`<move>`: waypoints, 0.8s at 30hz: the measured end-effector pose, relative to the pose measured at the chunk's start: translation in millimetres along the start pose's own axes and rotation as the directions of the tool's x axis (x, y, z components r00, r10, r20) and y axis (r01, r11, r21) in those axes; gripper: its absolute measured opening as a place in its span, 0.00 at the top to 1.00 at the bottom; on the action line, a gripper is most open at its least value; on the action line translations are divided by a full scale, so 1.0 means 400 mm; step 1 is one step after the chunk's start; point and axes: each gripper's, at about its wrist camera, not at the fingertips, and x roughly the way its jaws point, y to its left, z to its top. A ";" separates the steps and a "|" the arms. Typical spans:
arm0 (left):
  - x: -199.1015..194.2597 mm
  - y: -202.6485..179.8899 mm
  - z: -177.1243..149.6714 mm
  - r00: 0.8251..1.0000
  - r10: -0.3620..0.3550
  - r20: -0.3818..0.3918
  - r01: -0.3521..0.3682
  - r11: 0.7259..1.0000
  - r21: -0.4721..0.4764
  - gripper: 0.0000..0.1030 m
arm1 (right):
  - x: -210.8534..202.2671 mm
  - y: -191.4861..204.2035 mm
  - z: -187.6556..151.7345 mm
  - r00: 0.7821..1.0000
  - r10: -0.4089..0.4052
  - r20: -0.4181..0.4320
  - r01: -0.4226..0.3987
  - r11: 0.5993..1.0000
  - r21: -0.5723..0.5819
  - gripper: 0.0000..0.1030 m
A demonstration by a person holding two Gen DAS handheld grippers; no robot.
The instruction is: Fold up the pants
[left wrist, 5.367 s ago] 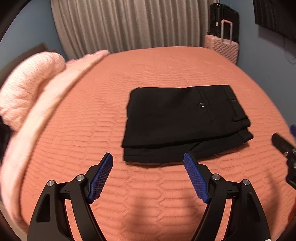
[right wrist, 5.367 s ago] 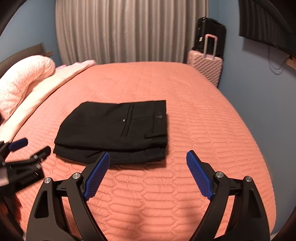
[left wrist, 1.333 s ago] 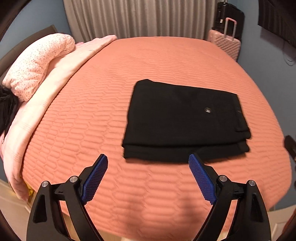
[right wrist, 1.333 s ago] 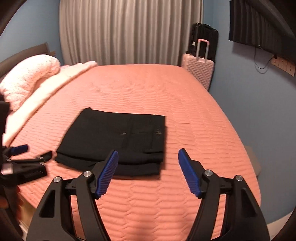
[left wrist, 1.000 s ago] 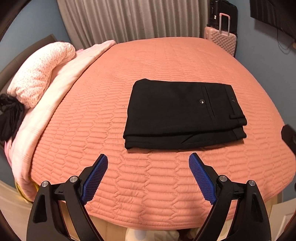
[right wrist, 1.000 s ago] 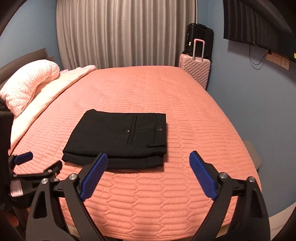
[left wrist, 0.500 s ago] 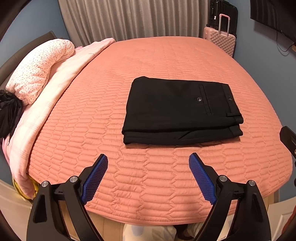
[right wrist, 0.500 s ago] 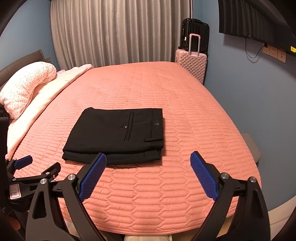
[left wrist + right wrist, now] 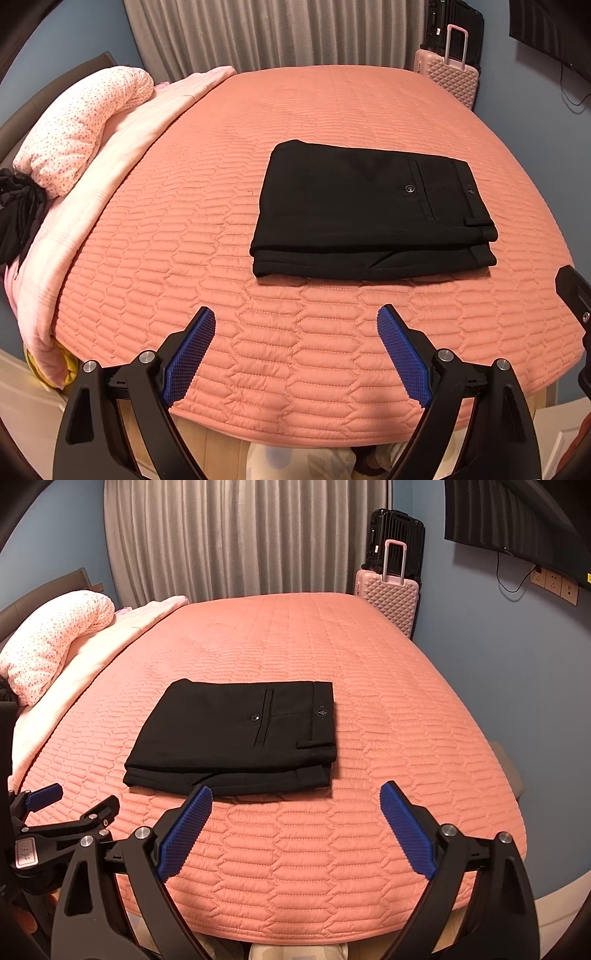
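The black pants [image 9: 369,210] [image 9: 236,734] lie folded into a flat rectangle on the salmon quilted bed [image 9: 295,110] [image 9: 295,638], back pocket and button facing up, waistband to the right. My left gripper [image 9: 295,325] hangs open over the bed's near edge, well short of the pants, with nothing between its blue pads. My right gripper [image 9: 295,805] is open too, empty, near the pants' front edge in its view. The left gripper [image 9: 62,812] also shows at the lower left of the right wrist view.
A spotted pink pillow [image 9: 81,129] and a pale pink blanket [image 9: 110,177] lie along the bed's left side. A dark garment [image 9: 18,214] sits by the pillow. A pink suitcase [image 9: 388,598] and a black one [image 9: 397,535] stand by the curtain. A screen [image 9: 517,524] hangs on the right wall.
Both grippers have drawn back from the pants over the last seconds, so the bed's near edge now shows. In the last second the views barely shift. The pants lie unmoved.
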 end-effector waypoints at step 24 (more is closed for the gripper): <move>0.008 0.006 0.004 1.000 0.008 -0.003 -0.008 1.000 0.001 0.15 | 0.019 0.005 -0.005 1.000 -0.009 -0.013 0.009 1.000 -0.010 0.11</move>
